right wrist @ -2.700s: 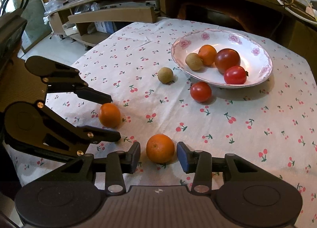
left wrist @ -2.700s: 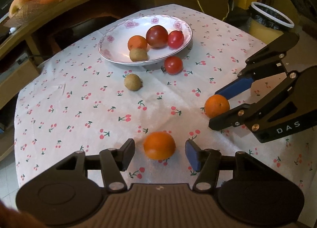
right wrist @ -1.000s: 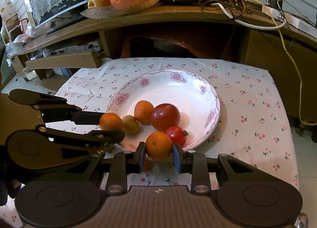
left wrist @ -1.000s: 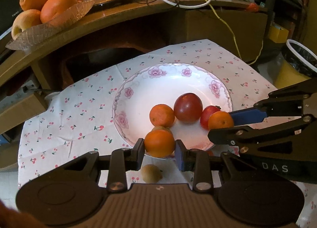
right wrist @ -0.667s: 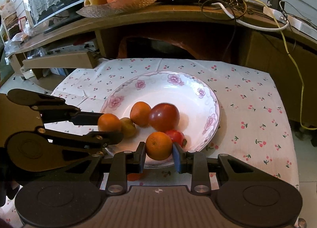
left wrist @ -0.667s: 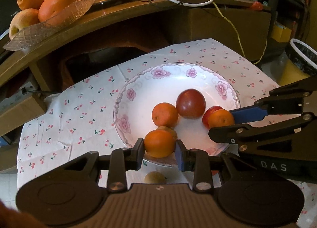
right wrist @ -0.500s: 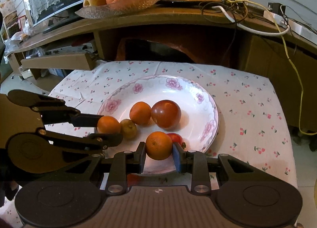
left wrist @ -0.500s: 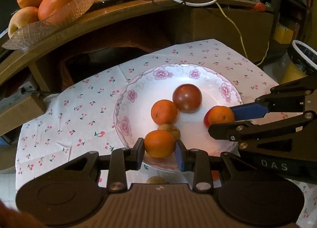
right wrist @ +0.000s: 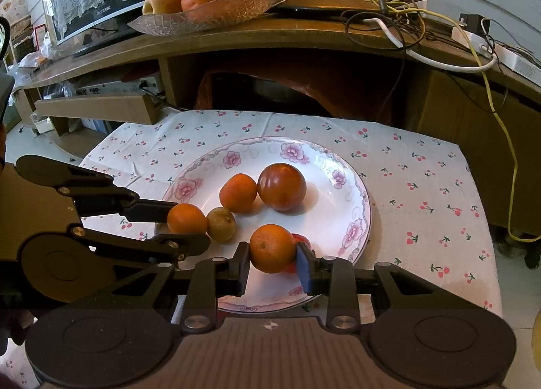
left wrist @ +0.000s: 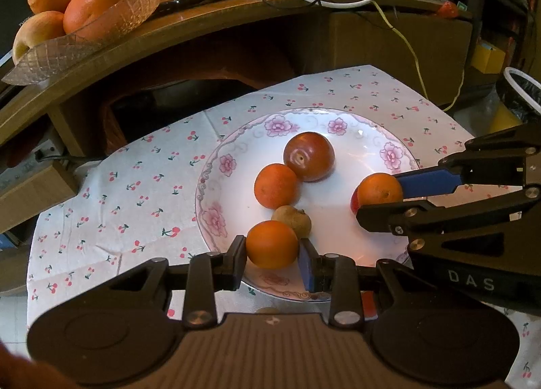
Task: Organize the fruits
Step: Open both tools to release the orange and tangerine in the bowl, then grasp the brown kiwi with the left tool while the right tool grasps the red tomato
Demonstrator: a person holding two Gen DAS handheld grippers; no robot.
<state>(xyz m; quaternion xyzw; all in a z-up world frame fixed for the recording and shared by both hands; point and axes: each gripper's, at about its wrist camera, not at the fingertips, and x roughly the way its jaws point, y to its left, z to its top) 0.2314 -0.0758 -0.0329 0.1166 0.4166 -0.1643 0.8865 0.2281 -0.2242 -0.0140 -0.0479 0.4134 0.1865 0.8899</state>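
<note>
My left gripper (left wrist: 272, 255) is shut on an orange (left wrist: 272, 244) and holds it over the near left part of the white flowered plate (left wrist: 236, 139). My right gripper (right wrist: 273, 262) is shut on a second orange (right wrist: 272, 247) over the plate's (right wrist: 358, 193) near right part; it also shows in the left wrist view (left wrist: 378, 188). In the plate lie a dark red apple (left wrist: 309, 156), a small orange (left wrist: 275, 185), a brown kiwi (left wrist: 292, 216) and a red tomato (right wrist: 302, 239), mostly hidden behind the right orange.
The plate sits on a cherry-print cloth (left wrist: 118, 193) over a small table. Behind stands a wooden desk (right wrist: 270, 37) with a glass fruit dish (right wrist: 203, 14) and tangled cables (right wrist: 389, 14). A bin (left wrist: 522, 91) stands at the far right.
Both grippers closed on oranges on the cloth, lifted them and carried them forward to the plate. In the last second they advanced a little further over the plate.
</note>
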